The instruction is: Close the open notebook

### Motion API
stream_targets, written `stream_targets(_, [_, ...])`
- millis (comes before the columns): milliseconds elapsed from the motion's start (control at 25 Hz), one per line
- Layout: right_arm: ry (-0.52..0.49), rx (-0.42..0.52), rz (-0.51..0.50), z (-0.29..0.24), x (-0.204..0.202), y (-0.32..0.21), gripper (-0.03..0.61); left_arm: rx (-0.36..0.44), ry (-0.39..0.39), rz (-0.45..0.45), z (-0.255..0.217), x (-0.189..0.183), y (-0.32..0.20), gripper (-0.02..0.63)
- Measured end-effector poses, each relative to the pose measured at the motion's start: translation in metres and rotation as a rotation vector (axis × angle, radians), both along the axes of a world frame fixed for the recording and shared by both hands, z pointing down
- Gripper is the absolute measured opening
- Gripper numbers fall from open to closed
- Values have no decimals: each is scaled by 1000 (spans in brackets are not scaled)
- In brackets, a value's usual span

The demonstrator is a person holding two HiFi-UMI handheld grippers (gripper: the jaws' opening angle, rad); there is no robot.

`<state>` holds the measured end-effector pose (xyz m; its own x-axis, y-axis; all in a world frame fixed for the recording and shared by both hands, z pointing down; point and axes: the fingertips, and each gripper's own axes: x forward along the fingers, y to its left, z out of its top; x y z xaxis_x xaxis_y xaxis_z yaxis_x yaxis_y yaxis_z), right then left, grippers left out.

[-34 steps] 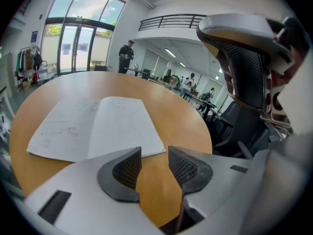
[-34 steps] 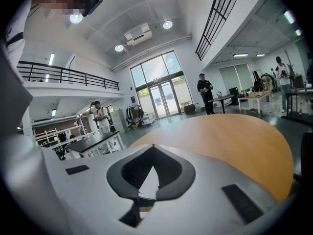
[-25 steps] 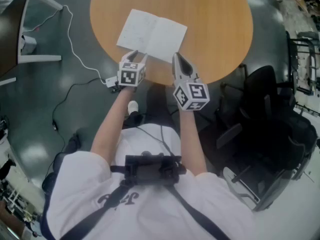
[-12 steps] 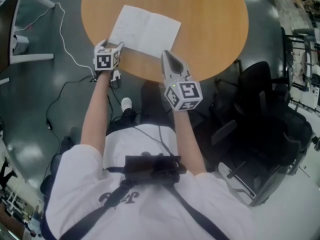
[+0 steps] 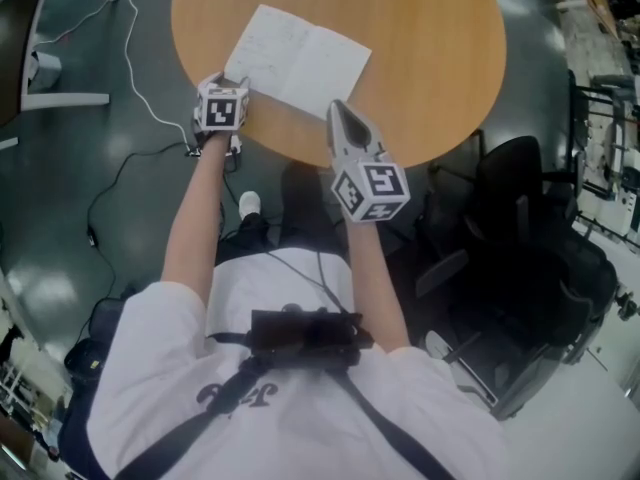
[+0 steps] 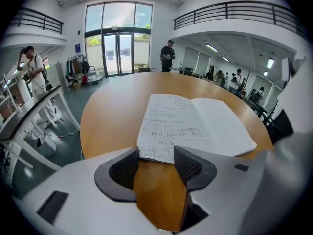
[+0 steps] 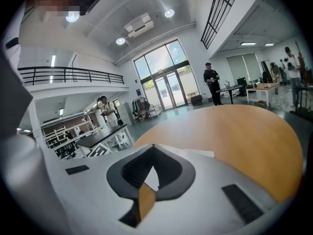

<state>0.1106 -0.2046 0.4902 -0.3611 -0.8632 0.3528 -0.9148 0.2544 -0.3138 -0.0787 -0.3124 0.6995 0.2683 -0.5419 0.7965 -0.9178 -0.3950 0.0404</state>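
Observation:
An open white notebook (image 5: 300,56) with handwriting lies flat on the round wooden table (image 5: 430,58). My left gripper (image 6: 156,155) stands at the notebook's (image 6: 195,126) near left corner. Its jaws have just been closing and still stand apart; the page corner lies between the pads, which do not press on it. In the head view its marker cube (image 5: 222,108) covers the jaws. My right gripper (image 5: 338,110) hovers by the notebook's near edge on the right. In the right gripper view its fingertips (image 7: 153,147) meet, with nothing held.
The table's near edge (image 5: 300,158) runs just behind both grippers. A white cable (image 5: 150,108) trails over the dark floor at the left, beside a white frame (image 5: 60,98). Black chairs (image 5: 520,218) stand at the right. People stand far off by the glass doors (image 6: 167,53).
My left gripper has moved left along the notebook's near edge to its left corner and dropped a little. The right gripper has stayed where it was.

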Motion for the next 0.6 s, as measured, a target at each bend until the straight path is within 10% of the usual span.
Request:
stream_targets(280, [-16, 15, 20, -12, 8, -10, 20, -28, 83, -124, 1, -8, 0, 128])
stream_targets(600, [-33, 18, 52, -11, 10, -5, 20, 155, 267, -88, -68, 16, 2, 54])
